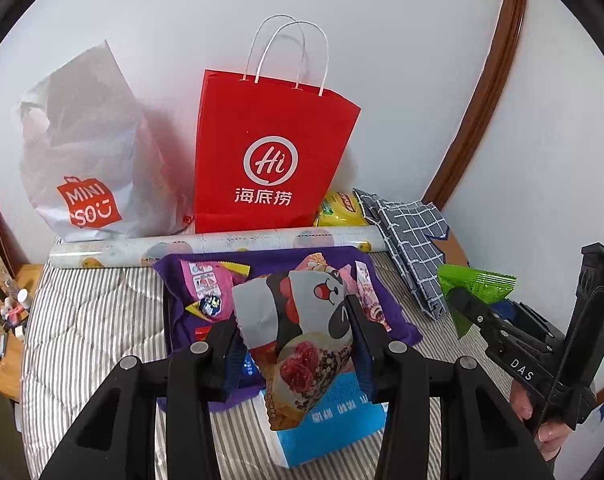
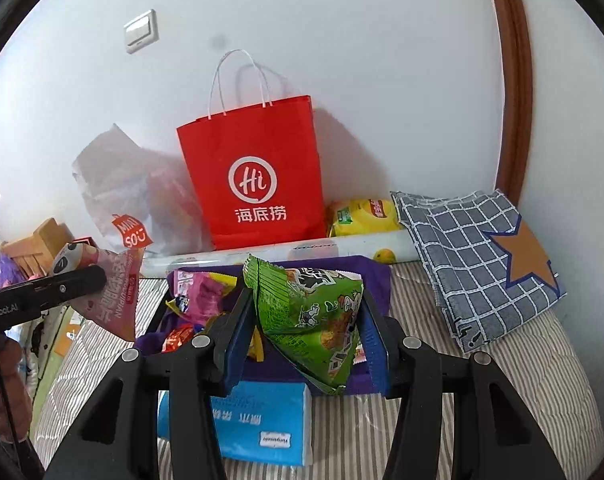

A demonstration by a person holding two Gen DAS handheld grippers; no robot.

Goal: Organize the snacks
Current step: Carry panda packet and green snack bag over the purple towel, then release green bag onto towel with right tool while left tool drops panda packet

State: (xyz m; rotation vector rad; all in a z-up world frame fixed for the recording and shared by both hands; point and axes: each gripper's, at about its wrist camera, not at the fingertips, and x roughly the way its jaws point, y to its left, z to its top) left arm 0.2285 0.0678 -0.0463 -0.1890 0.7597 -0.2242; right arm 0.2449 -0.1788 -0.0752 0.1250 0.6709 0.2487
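Holding one packet per gripper above the purple bin (image 1: 286,256), which sits on the bed. Left gripper (image 1: 298,344): fingers closed on the panda packet (image 1: 302,320), pinched mid-body, lower end hanging below the pads. Right gripper (image 2: 302,328): fingers closed on the green packet (image 2: 313,312), bin just beyond the tips. Judgement: bring each forward over the bin opening, lower, then release; slack foil could snag the pads.

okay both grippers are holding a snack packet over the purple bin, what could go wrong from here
The left gripper pinches the panda packet across its puffy middle, so it might slip or burst. The right gripper holds the green packet tilted; released here, it may land on the blue tissue pack instead of the purple bin.
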